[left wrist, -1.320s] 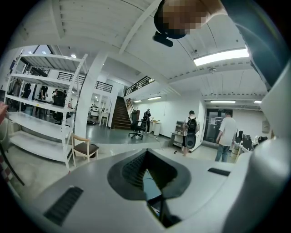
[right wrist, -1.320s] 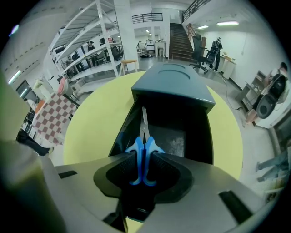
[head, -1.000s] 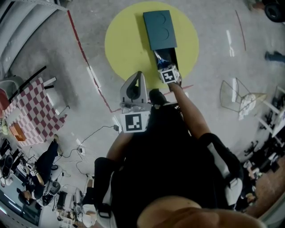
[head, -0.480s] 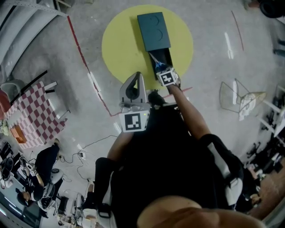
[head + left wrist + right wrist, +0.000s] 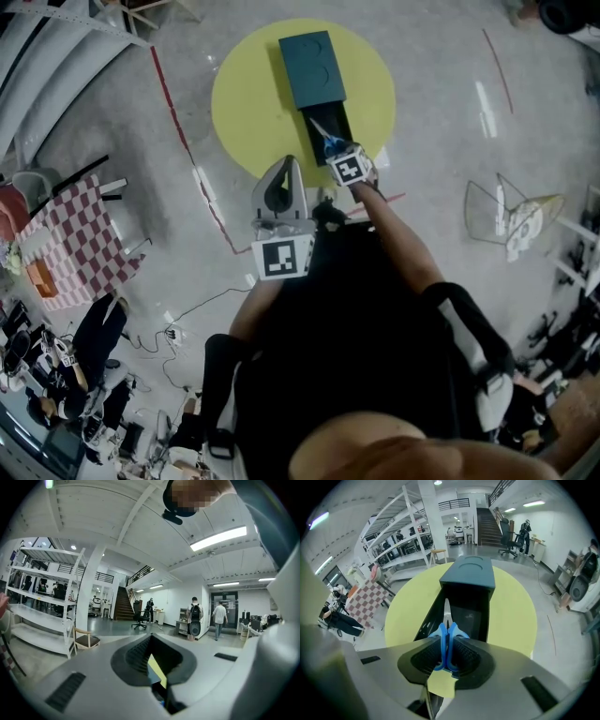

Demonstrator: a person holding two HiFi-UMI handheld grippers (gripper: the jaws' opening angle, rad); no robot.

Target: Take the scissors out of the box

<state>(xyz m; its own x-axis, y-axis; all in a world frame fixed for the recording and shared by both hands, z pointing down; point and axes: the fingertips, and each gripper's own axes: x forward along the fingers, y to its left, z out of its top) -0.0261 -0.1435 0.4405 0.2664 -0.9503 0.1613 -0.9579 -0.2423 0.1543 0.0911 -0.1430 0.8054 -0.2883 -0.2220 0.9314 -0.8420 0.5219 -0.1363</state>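
Note:
A dark teal box (image 5: 312, 67) lies on a round yellow surface (image 5: 244, 103), its black drawer (image 5: 319, 120) pulled out toward me. My right gripper (image 5: 339, 157) points steeply down at the drawer's near end and is shut on the blue handles of the scissors (image 5: 325, 141). In the right gripper view the scissors (image 5: 446, 613) stand between the jaws of the right gripper (image 5: 446, 639), with the blades aimed at the open drawer (image 5: 473, 616) of the box (image 5: 468, 571). My left gripper (image 5: 289, 161) hangs level beside it, shut and holding nothing.
A red line (image 5: 183, 122) runs across the grey floor left of the yellow surface. A red-checked table (image 5: 70, 248) and seated people (image 5: 94, 337) are at the left, a wire frame (image 5: 506, 211) at the right. White shelving (image 5: 42, 602) and a chair (image 5: 86, 641) show in the left gripper view.
My right gripper has lifted and drawn back toward me with the scissors, so they now show above the drawer. The left gripper has risen a little.

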